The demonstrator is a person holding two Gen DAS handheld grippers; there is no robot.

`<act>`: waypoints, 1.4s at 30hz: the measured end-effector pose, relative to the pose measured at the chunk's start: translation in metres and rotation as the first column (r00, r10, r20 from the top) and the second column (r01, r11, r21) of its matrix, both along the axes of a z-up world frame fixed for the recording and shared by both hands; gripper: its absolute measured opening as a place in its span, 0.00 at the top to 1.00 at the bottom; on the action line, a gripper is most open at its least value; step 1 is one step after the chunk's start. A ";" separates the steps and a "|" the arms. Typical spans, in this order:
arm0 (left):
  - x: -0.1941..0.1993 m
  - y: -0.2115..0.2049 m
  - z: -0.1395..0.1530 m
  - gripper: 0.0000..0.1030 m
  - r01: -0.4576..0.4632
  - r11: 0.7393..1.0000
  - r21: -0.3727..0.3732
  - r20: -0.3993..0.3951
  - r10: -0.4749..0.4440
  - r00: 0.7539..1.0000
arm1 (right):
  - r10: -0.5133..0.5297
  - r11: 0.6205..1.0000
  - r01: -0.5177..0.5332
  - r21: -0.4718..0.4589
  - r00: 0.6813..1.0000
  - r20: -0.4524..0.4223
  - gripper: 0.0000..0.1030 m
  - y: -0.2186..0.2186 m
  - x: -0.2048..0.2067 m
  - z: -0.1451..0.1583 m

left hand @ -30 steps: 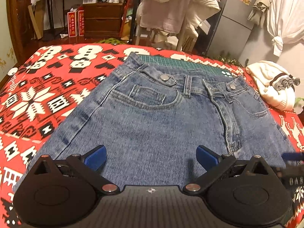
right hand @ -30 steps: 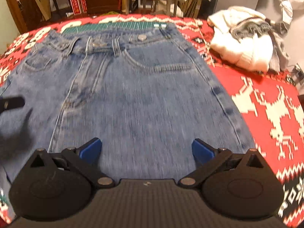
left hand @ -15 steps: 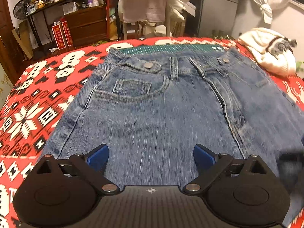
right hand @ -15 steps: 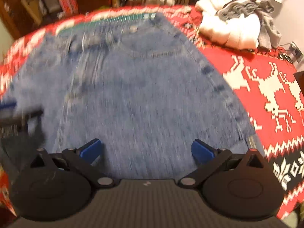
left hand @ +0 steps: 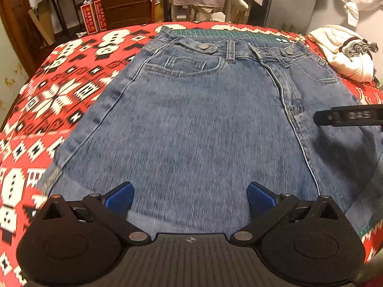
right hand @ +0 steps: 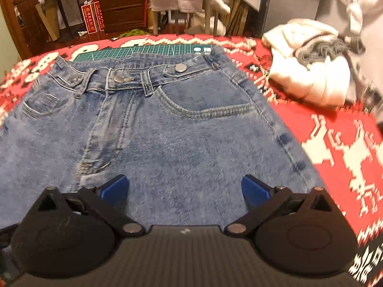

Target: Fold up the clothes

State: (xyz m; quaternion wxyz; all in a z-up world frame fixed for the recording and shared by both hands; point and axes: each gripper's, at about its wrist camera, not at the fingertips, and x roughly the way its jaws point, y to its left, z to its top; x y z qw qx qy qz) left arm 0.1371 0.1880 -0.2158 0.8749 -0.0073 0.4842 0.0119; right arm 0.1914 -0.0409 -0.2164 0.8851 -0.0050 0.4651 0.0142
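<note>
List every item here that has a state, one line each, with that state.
Blue denim jeans: spread flat, front up, waistband far side, buttons fastened, unfolded.
Cream knit sweater: bunched in a heap beside the jeans, unfolded.
Red patterned blanket: spread under the jeans.
Green cutting mat: mostly covered by the waistband.
Left hand-held gripper: open, empty, over the jeans.
Right hand-held gripper: open, empty, over the jeans.
</note>
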 end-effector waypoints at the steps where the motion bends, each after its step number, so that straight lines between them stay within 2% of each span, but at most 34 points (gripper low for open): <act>1: -0.002 0.000 0.001 0.02 -0.002 1.000 0.002 0.000 0.002 1.000 | 0.007 1.000 -0.007 -0.012 1.000 0.007 0.00 0.002 -0.001 -0.001; 3: -0.004 -0.001 0.007 0.04 -0.008 1.000 0.007 0.034 0.007 0.999 | 0.015 1.000 -0.014 -0.025 1.000 0.010 0.00 0.003 -0.002 -0.002; 7: -0.003 -0.006 0.019 0.03 -0.004 1.000 0.001 0.156 0.004 0.988 | -0.021 1.000 0.022 -0.011 1.000 0.010 0.00 -0.001 -0.017 -0.003; 11: 0.016 -0.013 0.014 0.04 0.013 0.998 0.055 0.191 -0.024 0.981 | -0.032 0.999 0.032 -0.017 0.999 -0.001 0.00 -0.004 -0.035 -0.003; 13: 0.026 -0.015 0.008 0.04 0.019 0.999 0.049 0.180 -0.027 0.983 | -0.039 0.999 0.038 -0.012 0.999 -0.030 0.00 -0.005 -0.040 -0.002; 16: 0.039 -0.014 -0.003 0.04 0.020 1.000 -0.012 0.141 -0.018 0.990 | -0.058 0.998 0.059 0.007 0.996 -0.069 0.00 -0.007 -0.053 -0.001; 23: 0.048 -0.029 -0.006 0.03 0.031 0.999 0.034 0.151 -0.035 0.988 | -0.033 0.999 0.031 -0.019 0.989 -0.141 0.00 -0.005 -0.067 0.007; 27: 0.038 -0.039 -0.003 0.03 0.081 0.996 0.023 0.117 -0.083 0.990 | -0.059 0.998 0.059 0.005 0.998 -0.020 0.00 -0.008 -0.065 0.027; 28: 0.034 -0.044 -0.005 0.02 0.096 0.995 0.032 0.091 -0.098 0.991 | -0.063 0.998 0.063 0.006 0.998 0.002 0.00 -0.008 -0.060 0.029; 30: 0.024 -0.052 -0.004 0.02 0.109 0.992 0.065 0.093 -0.115 0.989 | -0.067 0.998 0.067 0.002 0.997 0.030 0.00 -0.006 -0.050 0.030; 33: 0.014 -0.059 -0.002 0.02 0.136 0.989 0.065 0.063 -0.140 0.988 | -0.056 0.998 0.057 -0.026 0.998 0.035 0.00 -0.001 -0.037 0.022; 37: 0.008 -0.056 -0.003 0.03 0.125 0.991 0.044 0.034 -0.126 0.991 | -0.018 0.997 0.018 -0.070 1.000 0.011 0.00 0.008 -0.019 0.006; 42: 0.003 -0.047 0.001 0.04 0.100 0.995 0.020 0.022 -0.100 0.995 | -0.045 0.999 0.045 -0.010 0.998 0.032 0.00 0.001 -0.023 -0.003</act>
